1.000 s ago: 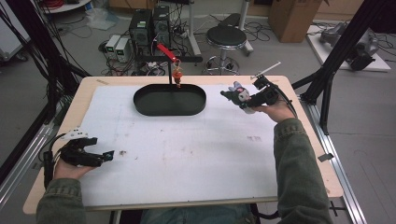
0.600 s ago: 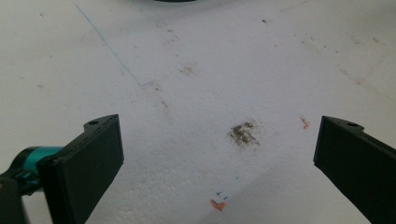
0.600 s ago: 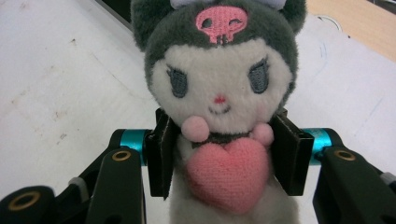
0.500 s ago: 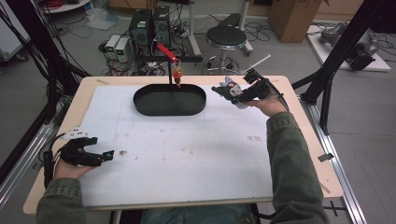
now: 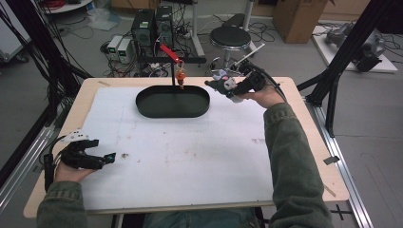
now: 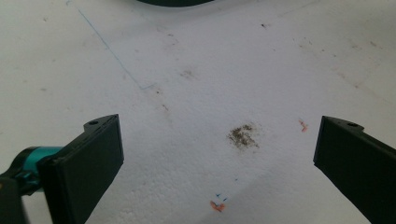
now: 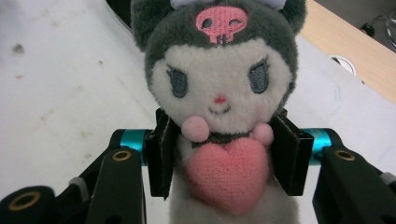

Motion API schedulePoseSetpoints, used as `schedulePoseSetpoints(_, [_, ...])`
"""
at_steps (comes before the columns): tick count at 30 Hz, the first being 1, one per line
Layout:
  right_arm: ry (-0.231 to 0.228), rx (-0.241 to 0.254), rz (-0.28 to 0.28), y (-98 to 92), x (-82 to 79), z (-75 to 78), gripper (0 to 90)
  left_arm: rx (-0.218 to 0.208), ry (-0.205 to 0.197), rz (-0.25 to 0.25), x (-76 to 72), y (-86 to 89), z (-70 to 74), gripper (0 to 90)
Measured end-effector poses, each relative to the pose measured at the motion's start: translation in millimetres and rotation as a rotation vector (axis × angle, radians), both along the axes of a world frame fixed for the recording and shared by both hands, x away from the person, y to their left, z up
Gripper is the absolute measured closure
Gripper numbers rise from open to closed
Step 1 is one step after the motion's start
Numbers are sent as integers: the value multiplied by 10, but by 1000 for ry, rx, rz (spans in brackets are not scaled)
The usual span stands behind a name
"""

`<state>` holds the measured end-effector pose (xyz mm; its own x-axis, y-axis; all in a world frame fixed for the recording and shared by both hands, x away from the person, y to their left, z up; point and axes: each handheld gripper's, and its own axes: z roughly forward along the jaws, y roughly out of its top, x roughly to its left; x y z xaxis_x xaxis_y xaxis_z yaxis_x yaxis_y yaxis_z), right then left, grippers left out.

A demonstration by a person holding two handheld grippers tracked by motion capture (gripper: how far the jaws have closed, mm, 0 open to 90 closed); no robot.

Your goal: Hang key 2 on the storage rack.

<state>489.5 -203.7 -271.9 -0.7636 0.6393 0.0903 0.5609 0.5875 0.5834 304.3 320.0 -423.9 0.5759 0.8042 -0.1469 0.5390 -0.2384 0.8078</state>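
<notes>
The right gripper (image 7: pixel 224 158) was clamped on the plush toy (image 7: pixel 219 93) beside the black tray (image 5: pixel 172 102) — toy's lower body cut off — while the left gripper (image 6: pixel 219 154) sat wide open, empty, over the white mat (image 6: pixel 210 70).

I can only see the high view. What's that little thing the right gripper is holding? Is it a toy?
Observer: Yes. The right gripper view shows a plush doll with a grey hood and a pink skull on it.
Operator: Is it holding something?
Observer: It hugs a pink heart against its chest.
Operator: Is the right gripper squeezing it?
Observer: Its jaws press on the doll's body from both sides.
Operator: And the left gripper?
Observer: Its jaws stand wide apart over the white mat, nothing between them.
</notes>
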Motion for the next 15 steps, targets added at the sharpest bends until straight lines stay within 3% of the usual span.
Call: schedulePoseSetpoints(15, [-13, 15, 40, 250, 96, 234, 486, 3, 0, 3, -29, -8, 14, 20])
